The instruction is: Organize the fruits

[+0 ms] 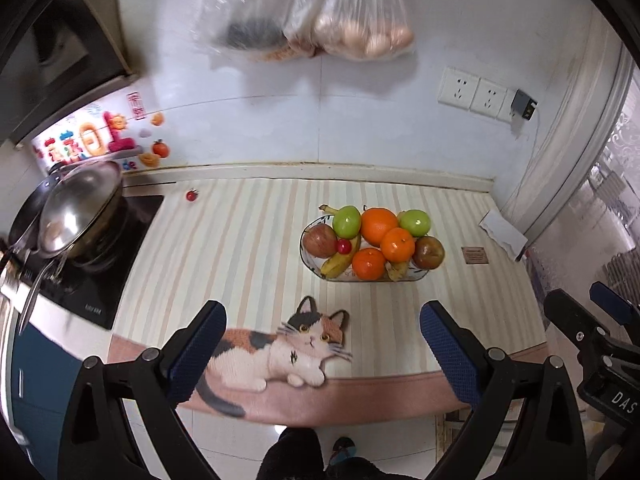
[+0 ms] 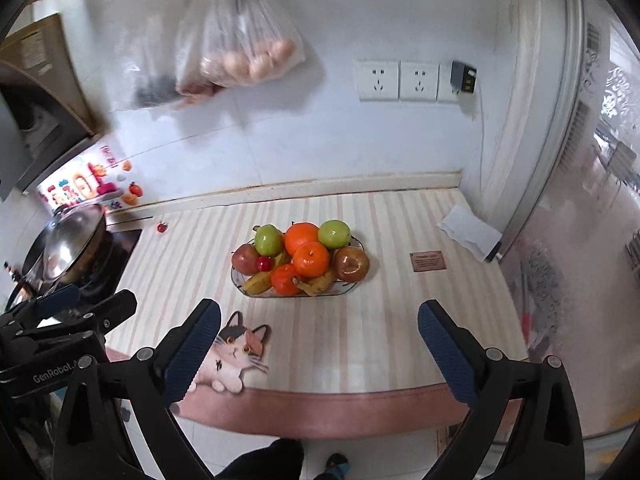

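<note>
A glass fruit bowl (image 1: 310,262) (image 2: 357,285) stands on the striped counter mat, piled with oranges (image 1: 379,226) (image 2: 311,258), green apples (image 1: 347,221) (image 2: 268,239), red apples (image 1: 319,240) (image 2: 351,264), bananas (image 1: 340,263) (image 2: 258,282) and a small red cherry-like fruit (image 1: 343,245) (image 2: 263,263). Another small red fruit (image 1: 191,195) (image 2: 161,227) lies alone near the stove. My left gripper (image 1: 322,344) is open, held back from the bowl over the counter's front edge. My right gripper (image 2: 319,342) is open too, nothing between its fingers.
A lidded wok (image 1: 80,216) (image 2: 70,246) sits on the black hob at the left. Plastic bags of eggs (image 1: 360,32) (image 2: 248,60) hang on the wall above. Folded white paper (image 1: 502,229) (image 2: 470,231) and a small brown card (image 1: 474,255) (image 2: 428,261) lie at the right. A cat picture (image 1: 280,352) marks the mat's front.
</note>
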Motion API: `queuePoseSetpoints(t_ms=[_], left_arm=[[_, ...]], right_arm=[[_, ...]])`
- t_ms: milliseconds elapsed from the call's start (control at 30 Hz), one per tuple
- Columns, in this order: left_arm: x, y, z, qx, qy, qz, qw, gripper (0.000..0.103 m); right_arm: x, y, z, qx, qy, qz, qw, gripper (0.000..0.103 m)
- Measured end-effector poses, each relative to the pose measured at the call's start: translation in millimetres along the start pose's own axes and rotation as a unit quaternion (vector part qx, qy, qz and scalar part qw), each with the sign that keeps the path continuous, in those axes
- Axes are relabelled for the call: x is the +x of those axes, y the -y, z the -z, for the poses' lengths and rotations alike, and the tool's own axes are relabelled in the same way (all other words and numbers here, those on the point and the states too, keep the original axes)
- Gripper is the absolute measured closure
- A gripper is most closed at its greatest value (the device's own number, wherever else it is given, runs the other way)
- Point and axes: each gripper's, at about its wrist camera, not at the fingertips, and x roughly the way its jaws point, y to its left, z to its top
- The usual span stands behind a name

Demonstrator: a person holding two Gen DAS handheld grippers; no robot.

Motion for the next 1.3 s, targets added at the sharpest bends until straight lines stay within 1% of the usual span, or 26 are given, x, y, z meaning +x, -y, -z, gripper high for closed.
queuePoseSetpoints(t_ms=[167, 333, 433, 533, 600, 700, 800, 967, 1300], left_arm=[[-41, 1, 22, 0.003, 0.017, -0.008, 0.9998, 0.004], [-71, -4, 35, 0.003, 0.028, 0.000, 0.9996, 0.004], [-81, -7, 41, 0.012, 0.026, 0.005, 0.9996, 0.004], [-82, -9, 45, 0.020, 0.022, 0.006, 0.9995, 0.004], [-79, -12, 47, 0.021, 0.016, 0.010, 0.9996, 0.004], [-72, -14, 49, 0.022, 0.014, 0.005, 0.9996, 0.004], [-63, -16, 49, 0.027, 0.007, 0.001, 0.9996, 0.004], [-55, -19, 49, 0.033, 0.007, -0.005, 0.9994, 0.002], [-41, -26, 44, 0.028, -0.001, -0.008, 0.9996, 0.002]], right_arm=[[-39, 4, 16, -0.003, 0.013, -0.001, 1.000, 0.002], [-73, -2, 31, -0.003, 0.019, -0.004, 1.000, 0.002], [-90, -8, 38, -0.004, 0.025, -0.001, 1.000, 0.001], [-97, -14, 43, -0.002, 0.023, 0.006, 1.000, 0.001], [-96, -14, 46, 0.002, 0.019, 0.005, 1.000, 0.001], [-90, -17, 50, 0.003, 0.013, 0.013, 1.000, 0.001], [-79, -17, 52, 0.011, 0.003, 0.012, 1.000, 0.001], [-61, -18, 50, 0.011, -0.005, 0.013, 1.000, 0.001], [-35, -23, 44, 0.006, -0.020, 0.006, 1.000, 0.001]])
